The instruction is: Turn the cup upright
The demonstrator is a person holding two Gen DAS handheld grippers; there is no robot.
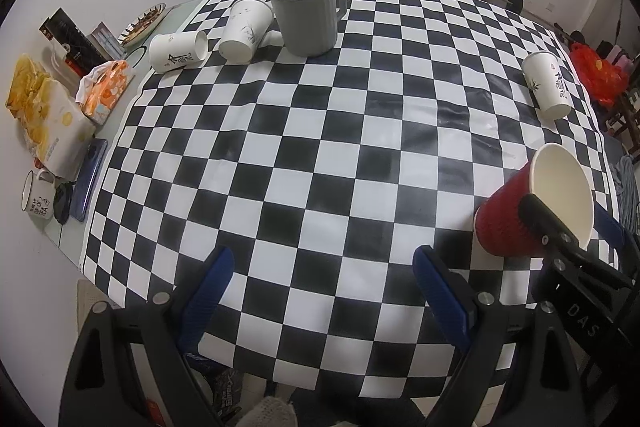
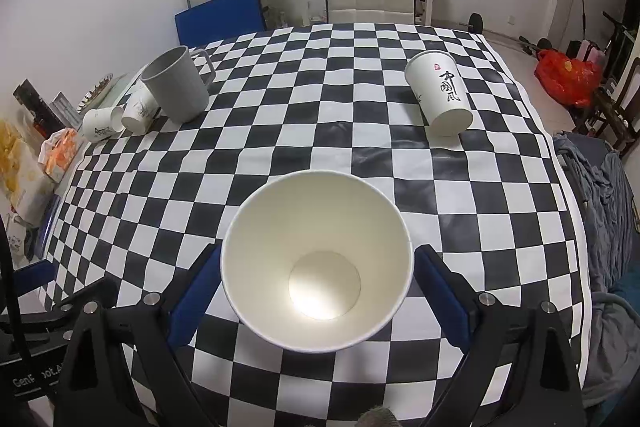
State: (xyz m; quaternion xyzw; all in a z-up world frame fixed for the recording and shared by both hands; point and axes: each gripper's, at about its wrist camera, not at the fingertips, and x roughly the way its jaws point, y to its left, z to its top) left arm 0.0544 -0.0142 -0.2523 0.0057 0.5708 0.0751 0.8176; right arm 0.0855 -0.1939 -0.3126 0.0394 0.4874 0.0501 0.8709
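A red ribbed paper cup (image 1: pixel 508 219) with a white inside is held tilted in my right gripper (image 1: pixel 568 223), its base close to the checkered tablecloth (image 1: pixel 320 155) at the right. In the right wrist view the cup's open mouth (image 2: pixel 316 271) fills the gap between the blue pads, which press on its sides; my right gripper (image 2: pixel 316 287) is shut on it. My left gripper (image 1: pixel 324 291) is open and empty over the near edge of the cloth.
A grey mug (image 1: pixel 308 15) stands upright at the far left, with two white cups (image 1: pixel 180 51) (image 1: pixel 244 31) lying beside it. Another white printed cup (image 1: pixel 546 89) stands upside down at the right. Snack bags, a phone and an enamel mug (image 1: pixel 38 197) crowd the left edge. Chairs stand behind.
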